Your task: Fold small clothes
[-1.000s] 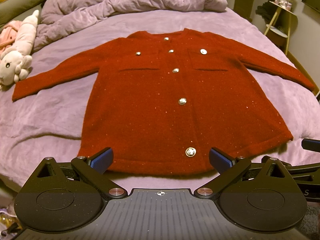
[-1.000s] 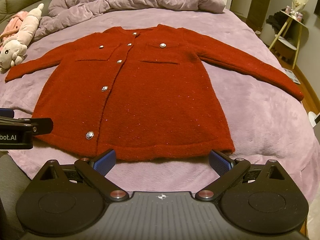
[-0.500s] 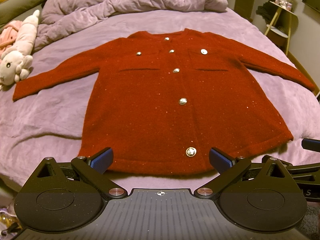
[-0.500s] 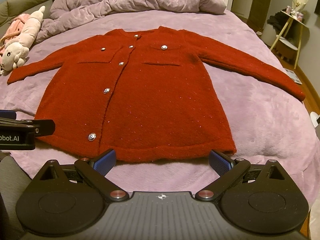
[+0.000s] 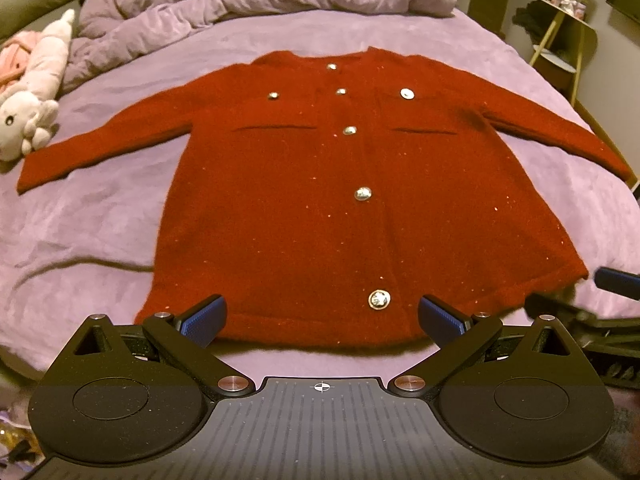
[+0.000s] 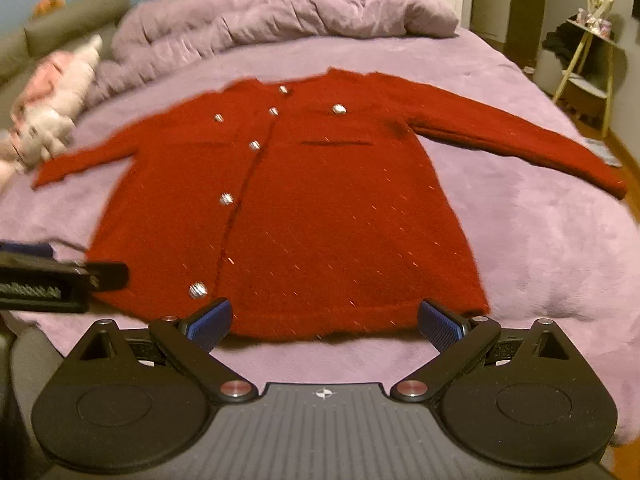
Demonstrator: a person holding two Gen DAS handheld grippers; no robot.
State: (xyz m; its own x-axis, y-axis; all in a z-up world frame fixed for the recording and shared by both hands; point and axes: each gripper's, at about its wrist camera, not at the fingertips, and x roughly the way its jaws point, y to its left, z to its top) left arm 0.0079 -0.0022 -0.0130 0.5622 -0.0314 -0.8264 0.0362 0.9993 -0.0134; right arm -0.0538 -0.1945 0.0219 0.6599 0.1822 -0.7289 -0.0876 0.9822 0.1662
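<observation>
A red buttoned cardigan [image 5: 352, 208] lies flat and face up on the purple bed [image 5: 88, 216], both sleeves spread out; it also shows in the right wrist view [image 6: 304, 216]. My left gripper [image 5: 322, 316] is open and empty, just short of the hem near the lowest silver button [image 5: 379, 300]. My right gripper [image 6: 325, 318] is open and empty, over the hem's right half. The left gripper's side shows at the left edge of the right wrist view [image 6: 48, 280]; the right gripper's finger shows at the right edge of the left wrist view [image 5: 616, 280].
A crumpled purple duvet [image 5: 256, 0] lies at the head of the bed. A plush toy [image 5: 32, 104] lies at the left, beside the left sleeve end. A small yellow-legged stand [image 5: 568, 40] is beyond the bed's right side.
Both grippers have moved forward toward the hem, the right one also swinging right and up, blurring its view. The cardigan has not moved. Both stay open.
</observation>
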